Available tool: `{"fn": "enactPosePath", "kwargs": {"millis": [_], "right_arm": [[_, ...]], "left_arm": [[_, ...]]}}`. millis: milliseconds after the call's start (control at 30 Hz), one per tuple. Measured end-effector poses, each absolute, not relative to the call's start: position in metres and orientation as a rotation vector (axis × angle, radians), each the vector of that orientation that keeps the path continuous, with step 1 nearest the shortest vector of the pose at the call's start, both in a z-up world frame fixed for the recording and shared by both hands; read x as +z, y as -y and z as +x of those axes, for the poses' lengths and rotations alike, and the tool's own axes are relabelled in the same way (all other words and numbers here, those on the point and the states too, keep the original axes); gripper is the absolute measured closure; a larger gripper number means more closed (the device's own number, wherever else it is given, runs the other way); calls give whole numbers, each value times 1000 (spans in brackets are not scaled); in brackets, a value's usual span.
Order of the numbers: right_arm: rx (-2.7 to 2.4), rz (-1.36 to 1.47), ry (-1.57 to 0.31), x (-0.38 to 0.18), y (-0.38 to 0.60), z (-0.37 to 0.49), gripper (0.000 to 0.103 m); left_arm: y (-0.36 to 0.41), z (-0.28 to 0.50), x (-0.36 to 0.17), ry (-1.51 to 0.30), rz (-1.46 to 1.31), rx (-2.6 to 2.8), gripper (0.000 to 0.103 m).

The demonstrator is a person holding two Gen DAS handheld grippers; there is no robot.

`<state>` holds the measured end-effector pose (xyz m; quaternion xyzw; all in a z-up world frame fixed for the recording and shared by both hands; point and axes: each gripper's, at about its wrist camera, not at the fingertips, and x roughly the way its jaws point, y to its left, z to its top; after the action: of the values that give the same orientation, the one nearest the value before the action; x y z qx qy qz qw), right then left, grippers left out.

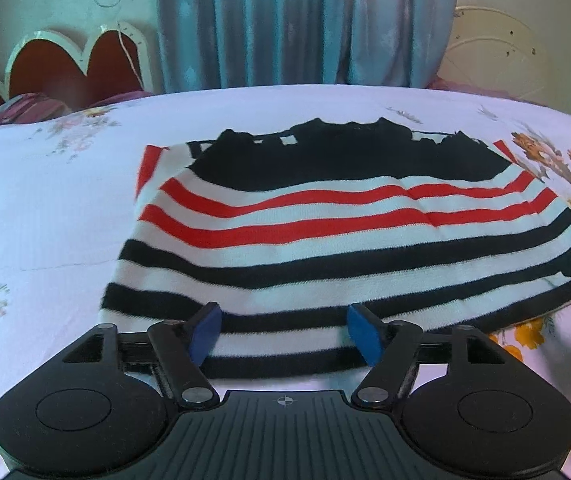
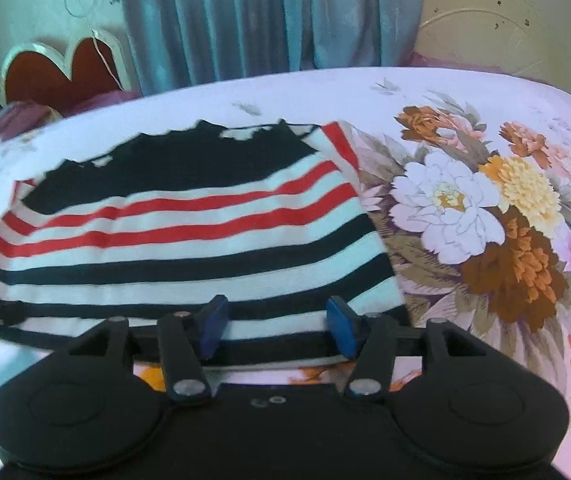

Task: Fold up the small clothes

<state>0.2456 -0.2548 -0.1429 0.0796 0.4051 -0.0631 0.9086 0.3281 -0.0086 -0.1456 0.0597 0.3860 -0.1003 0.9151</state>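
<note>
**Spotter:** Blue curtains (image 1: 301,20) hang behind the bed (image 1: 45,208), and a red headboard with a white scalloped rim (image 1: 73,68) stands at its left end. Your striped sweater (image 1: 325,240) lies flat across the pale floral bedsheet, black yoke at the far side, hem towards you.

**Operator:** Where are my tools?

**Spotter:** Your left tool (image 1: 283,334) sits over the near hem towards the sweater's left side; your right tool (image 2: 279,326) over the hem near its right corner. Both stand with blue pads apart, the striped hem showing between them, nothing pinched.

**Operator:** So which step am I on?

**Spotter:** I'd judge you're between folds: the garment looks already narrowed into a rectangle, sleeves seemingly tucked in, though I can't see them clearly. Its bottom edge is free.

**Operator:** Next move?

**Spotter:** Probably close each tool on the hem, catching every layer, then carry the hem up and over towards the yoke evenly. Knit stretches, so lift both corners together or the fold will skew. Mind the soft bedding; it may bunch under the pads.
</note>
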Motion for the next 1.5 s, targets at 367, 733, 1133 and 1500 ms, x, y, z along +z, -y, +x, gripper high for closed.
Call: {"fn": "enactPosePath", "kwargs": {"millis": [367,733,1133,1500], "right_arm": [[-40,136,-812,-127,219,224,42],[49,96,-769,-113,200,238,41],[76,90,-802,-136,199,283,41],[110,59,-821,-154,188,329,39]], "left_arm": [[-15,307,-140,-866,31,-172,21],[-41,311,-158,-955,-253,-167,21],[-61,334,-188,-826,-621,-99,21],[-76,364,-207,-723,-804,21,70]]}}
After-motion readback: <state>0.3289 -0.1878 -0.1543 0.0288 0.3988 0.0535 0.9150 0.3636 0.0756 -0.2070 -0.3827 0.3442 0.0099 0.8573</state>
